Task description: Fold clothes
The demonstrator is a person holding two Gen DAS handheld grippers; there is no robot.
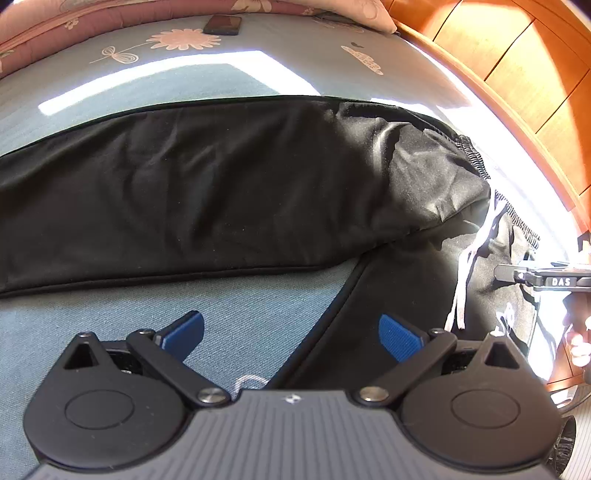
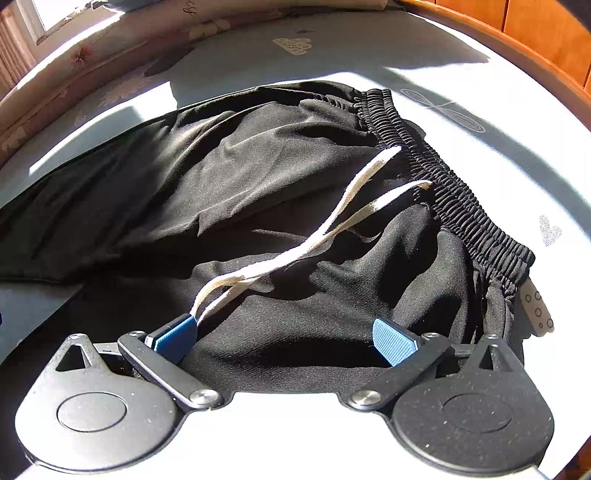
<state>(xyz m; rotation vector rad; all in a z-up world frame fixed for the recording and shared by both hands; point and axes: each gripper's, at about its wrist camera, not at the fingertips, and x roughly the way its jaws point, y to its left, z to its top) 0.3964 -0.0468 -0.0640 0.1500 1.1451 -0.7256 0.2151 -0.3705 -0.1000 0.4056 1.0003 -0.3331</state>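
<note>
Left wrist view: left gripper [image 1: 291,334] jaws released, hovering over bed [image 1: 236,295] and near leg of black trousers [image 1: 221,184], spread across bed; phone [image 1: 222,25] beyond, right gripper's side at far right. Right wrist view alone shows right gripper [image 2: 283,338] jaws released over trousers, white drawstring [image 2: 295,251] ends beside left finger, elastic waistband [image 2: 450,184], label [image 2: 535,306].
</note>
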